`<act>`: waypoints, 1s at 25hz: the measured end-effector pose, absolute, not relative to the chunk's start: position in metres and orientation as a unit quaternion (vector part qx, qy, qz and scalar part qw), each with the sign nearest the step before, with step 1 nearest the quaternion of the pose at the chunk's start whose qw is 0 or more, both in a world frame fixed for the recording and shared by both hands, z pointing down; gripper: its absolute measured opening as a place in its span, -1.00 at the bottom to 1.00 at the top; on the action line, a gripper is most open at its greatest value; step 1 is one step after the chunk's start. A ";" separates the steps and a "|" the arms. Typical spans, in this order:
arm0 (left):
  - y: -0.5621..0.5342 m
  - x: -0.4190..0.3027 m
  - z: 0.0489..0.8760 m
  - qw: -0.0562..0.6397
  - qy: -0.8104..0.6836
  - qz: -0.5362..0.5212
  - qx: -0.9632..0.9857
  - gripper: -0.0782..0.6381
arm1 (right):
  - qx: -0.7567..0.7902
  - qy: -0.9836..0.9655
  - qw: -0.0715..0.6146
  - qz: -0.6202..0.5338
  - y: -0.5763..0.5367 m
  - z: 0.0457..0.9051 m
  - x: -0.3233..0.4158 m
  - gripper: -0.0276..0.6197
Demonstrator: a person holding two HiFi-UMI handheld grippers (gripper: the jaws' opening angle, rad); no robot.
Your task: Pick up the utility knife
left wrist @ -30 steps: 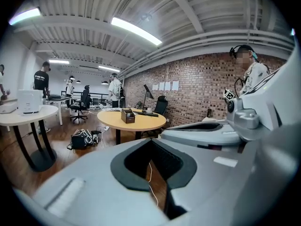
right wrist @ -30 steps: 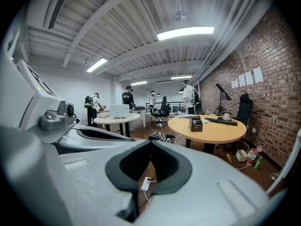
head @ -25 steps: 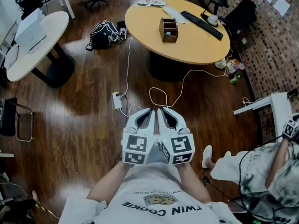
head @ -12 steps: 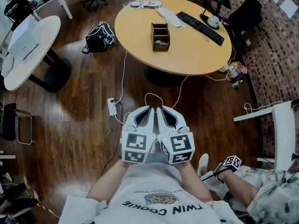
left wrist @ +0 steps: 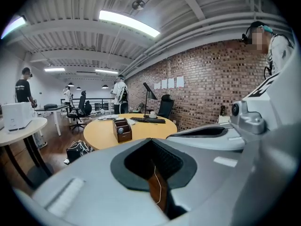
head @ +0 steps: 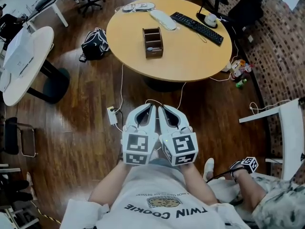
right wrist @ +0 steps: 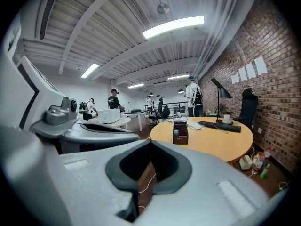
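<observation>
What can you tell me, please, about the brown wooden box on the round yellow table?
The wooden box is a dark brown, open-topped organiser split by dividers into compartments. It stands upright near the middle of the round table, apart from the keyboard. A small pale round thing lies in its nearest compartment, as the head view shows it.

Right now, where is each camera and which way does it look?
Head view: on the person's head, looking steeply down at floor and round table; shows shirt, forearms, left gripper, right gripper.
Left gripper view: on the left gripper, looking along its shut jaws at the table; right gripper alongside.
Right gripper view: on the right gripper, facing the table; left gripper alongside.
Shared: the wooden box on the table.
</observation>
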State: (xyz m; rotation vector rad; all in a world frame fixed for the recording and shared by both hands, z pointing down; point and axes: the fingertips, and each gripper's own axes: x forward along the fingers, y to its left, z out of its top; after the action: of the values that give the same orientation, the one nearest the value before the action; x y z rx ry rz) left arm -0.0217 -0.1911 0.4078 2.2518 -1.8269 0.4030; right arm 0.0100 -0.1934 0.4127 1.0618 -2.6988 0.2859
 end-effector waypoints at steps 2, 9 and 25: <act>-0.201 -0.024 0.410 0.108 -0.619 0.138 0.765 -0.76 | 0.366 -0.919 0.111 0.099 -0.206 0.413 0.009 -0.91; -0.249 -0.035 0.425 0.114 -0.610 0.140 0.771 -0.76 | 0.374 -0.915 0.111 0.105 -0.254 0.423 -0.003 -0.91; -0.397 -0.085 0.444 0.113 -0.558 0.164 0.805 -0.76 | 0.411 -0.894 0.138 0.110 -0.391 0.436 -0.054 -0.91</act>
State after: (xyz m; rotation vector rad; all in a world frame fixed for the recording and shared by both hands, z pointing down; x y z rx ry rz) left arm -0.0845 -0.3966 0.4444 2.3631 -1.6390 0.4818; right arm -0.0541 -0.3907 0.4361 1.1888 -2.5877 0.3195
